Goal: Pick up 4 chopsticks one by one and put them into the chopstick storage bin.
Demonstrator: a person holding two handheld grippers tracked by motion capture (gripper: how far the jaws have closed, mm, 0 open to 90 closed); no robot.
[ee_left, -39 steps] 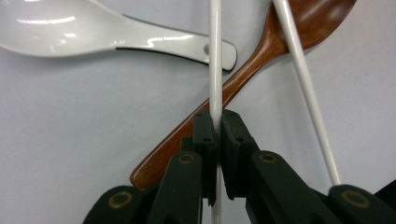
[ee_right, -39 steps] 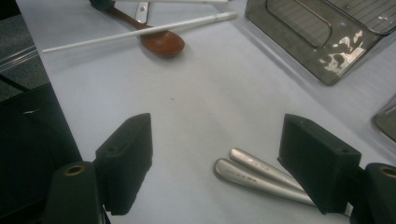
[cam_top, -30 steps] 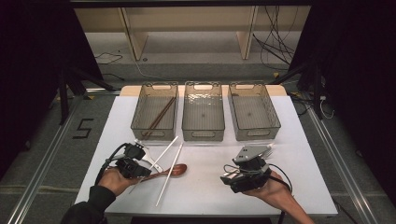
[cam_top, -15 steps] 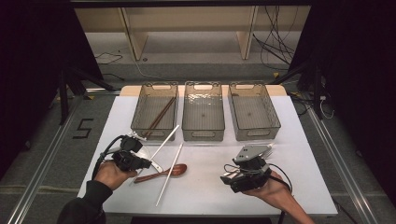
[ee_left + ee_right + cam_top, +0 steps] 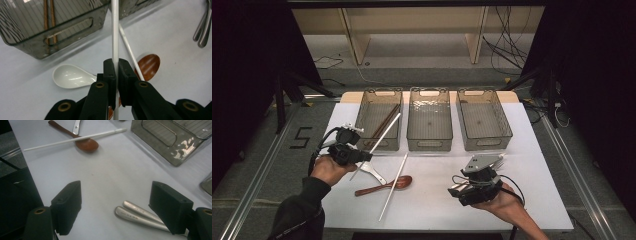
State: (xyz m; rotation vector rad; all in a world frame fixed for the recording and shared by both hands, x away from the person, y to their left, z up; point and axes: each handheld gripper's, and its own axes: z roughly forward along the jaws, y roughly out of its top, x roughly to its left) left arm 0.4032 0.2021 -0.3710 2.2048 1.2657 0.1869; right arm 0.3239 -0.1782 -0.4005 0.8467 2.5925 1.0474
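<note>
My left gripper (image 5: 362, 156) is shut on a white chopstick (image 5: 384, 136) and holds it off the table, its far end slanting over the front rim of the left bin (image 5: 362, 125). From the left gripper view the pads clamp the chopstick (image 5: 115, 37) at mid-length. A second white chopstick (image 5: 393, 186) lies across a brown wooden spoon (image 5: 384, 186), with a white spoon (image 5: 71, 78) beside them. My right gripper (image 5: 120, 205) stands open low over the table, with two metal utensil handles (image 5: 140, 216) lying by its right jaw.
Three clear bins stand in a row at the back; the left one holds brown chopsticks (image 5: 47, 15), while the middle bin (image 5: 429, 142) and the right bin (image 5: 484, 142) look bare inside. More metal utensils (image 5: 203, 30) lie near the right hand.
My left gripper has risen with the white chopstick and drifted left and toward the bins, so the stick's tip now hangs over the left bin. The right gripper has not moved.
</note>
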